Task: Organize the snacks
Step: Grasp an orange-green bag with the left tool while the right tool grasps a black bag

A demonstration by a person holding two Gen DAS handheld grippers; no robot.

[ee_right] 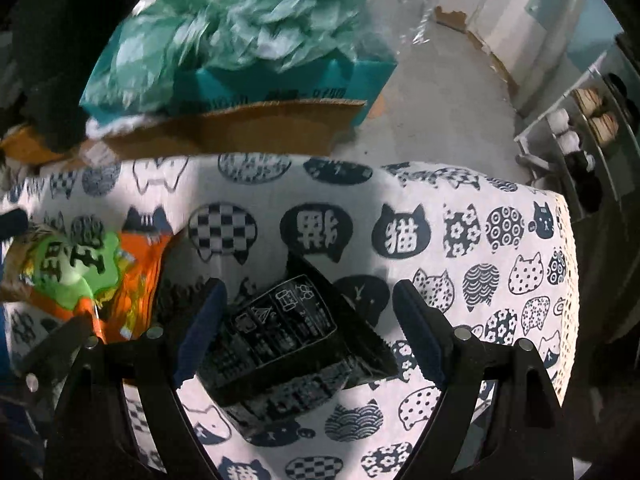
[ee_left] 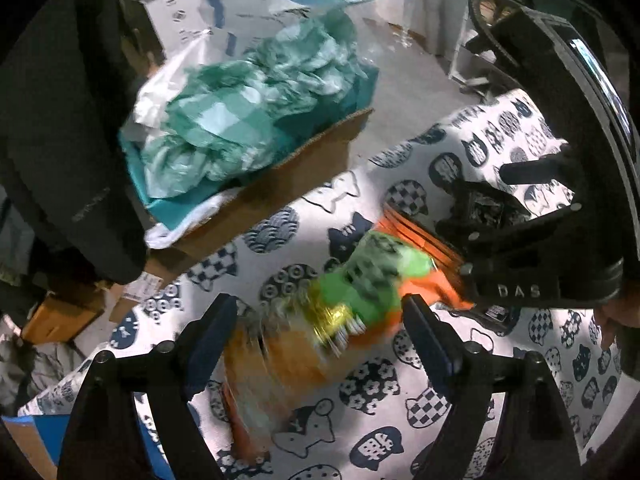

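An orange and green snack bag (ee_left: 360, 292) lies on the cat-print tablecloth (ee_left: 372, 392); it is blurred. My left gripper (ee_left: 320, 324) is open, its jaws wide on either side of the bag's near end. The bag also shows at the left of the right wrist view (ee_right: 92, 276). A black snack packet (ee_right: 288, 336) lies on the cloth (ee_right: 460, 248) between the jaws of my right gripper (ee_right: 308, 312), which is open. The right gripper shows in the left wrist view (ee_left: 500, 216) beside the orange bag, over the black packet (ee_left: 484, 208).
A cardboard box (ee_left: 280, 184) with teal boxes and a green-white plastic bag (ee_left: 256, 108) stands beyond the table edge. A dark jacket (ee_left: 60, 120) hangs at the left. A white shelf with jars (ee_right: 572, 136) stands at the right. A blue box (ee_left: 40, 432) sits at lower left.
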